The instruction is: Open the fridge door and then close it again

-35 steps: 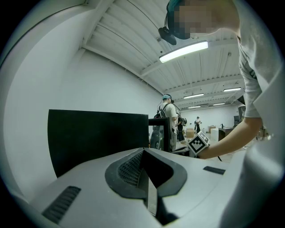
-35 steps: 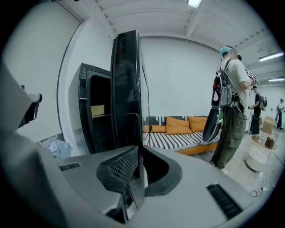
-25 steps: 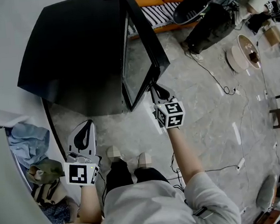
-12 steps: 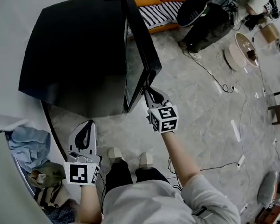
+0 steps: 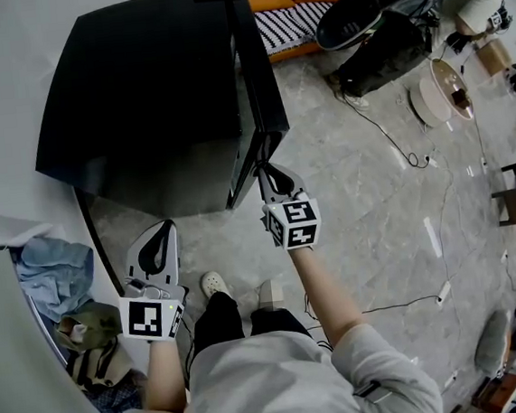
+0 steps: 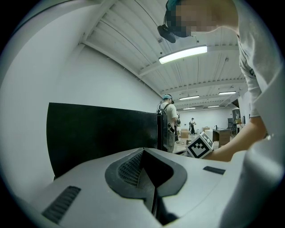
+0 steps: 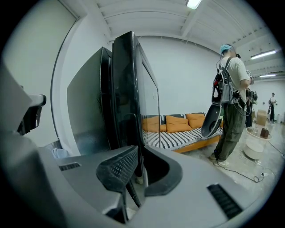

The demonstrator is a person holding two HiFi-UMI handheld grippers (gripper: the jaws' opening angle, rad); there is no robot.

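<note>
While the fridge (image 5: 137, 85) stands at 11 o'clock with its door (image 5: 260, 83) almost shut, right gripper (image 5: 266, 167) at the door's near edge, jaws clamped on it, left gripper (image 5: 159, 231) low at 7 o'clock, jaws together and empty, sofa (image 5: 298, 6) at 1 o'clock.

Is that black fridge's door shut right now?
Slightly ajar: a narrow gap shows between the fridge door and the fridge body; the right gripper grips its edge.

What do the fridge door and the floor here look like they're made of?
Fridge door: glossy black, probably glass or a lacquered panel, since it mirrors the sofa. Floor: polished grey tile with a stone look, judging by its pale veining and sheen.
</note>
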